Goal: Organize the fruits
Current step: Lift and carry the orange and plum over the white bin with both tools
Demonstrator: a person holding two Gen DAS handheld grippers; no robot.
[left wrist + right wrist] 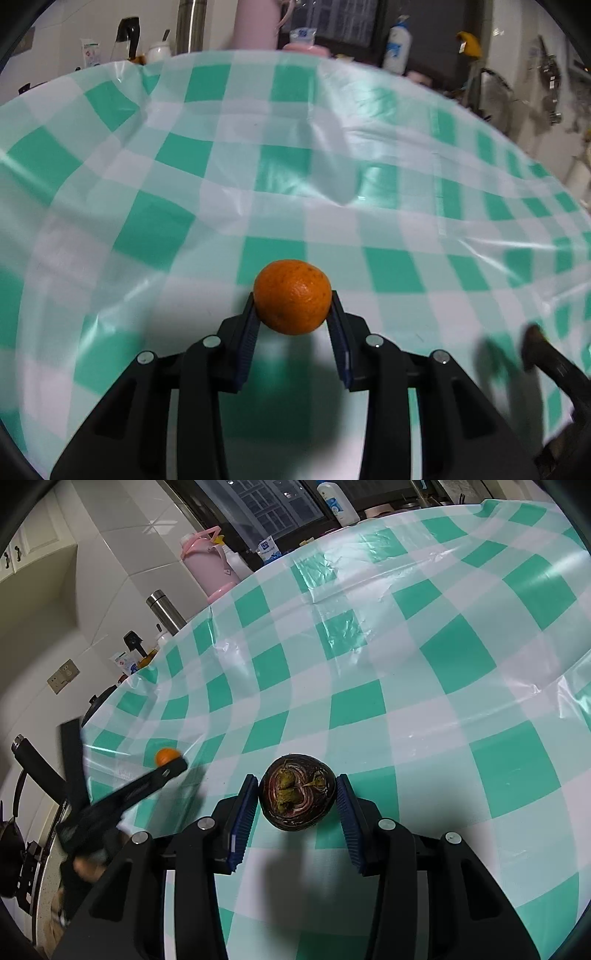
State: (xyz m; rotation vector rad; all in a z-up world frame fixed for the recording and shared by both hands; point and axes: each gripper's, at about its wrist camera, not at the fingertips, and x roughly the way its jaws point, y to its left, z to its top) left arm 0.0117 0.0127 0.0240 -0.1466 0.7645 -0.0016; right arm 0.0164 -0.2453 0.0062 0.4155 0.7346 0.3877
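A small orange (291, 297) sits between the blue pads of my left gripper (293, 295), which is shut on it just above the green-and-white checked tablecloth (295, 166). The right wrist view shows the same orange (164, 756) at the far left, at the tip of the blurred left gripper (173, 764). My right gripper (297, 780) is shut on a dark, round brownish fruit (298, 797) with a greenish calyx facing the camera. It casts a shadow on the cloth below.
Along the table's far edge stand a pink thermos (207, 561), a steel flask (164, 609) and a white bottle (338, 502). Dark pans (11, 834) lie off the table at the left. The cloth is creased and glossy.
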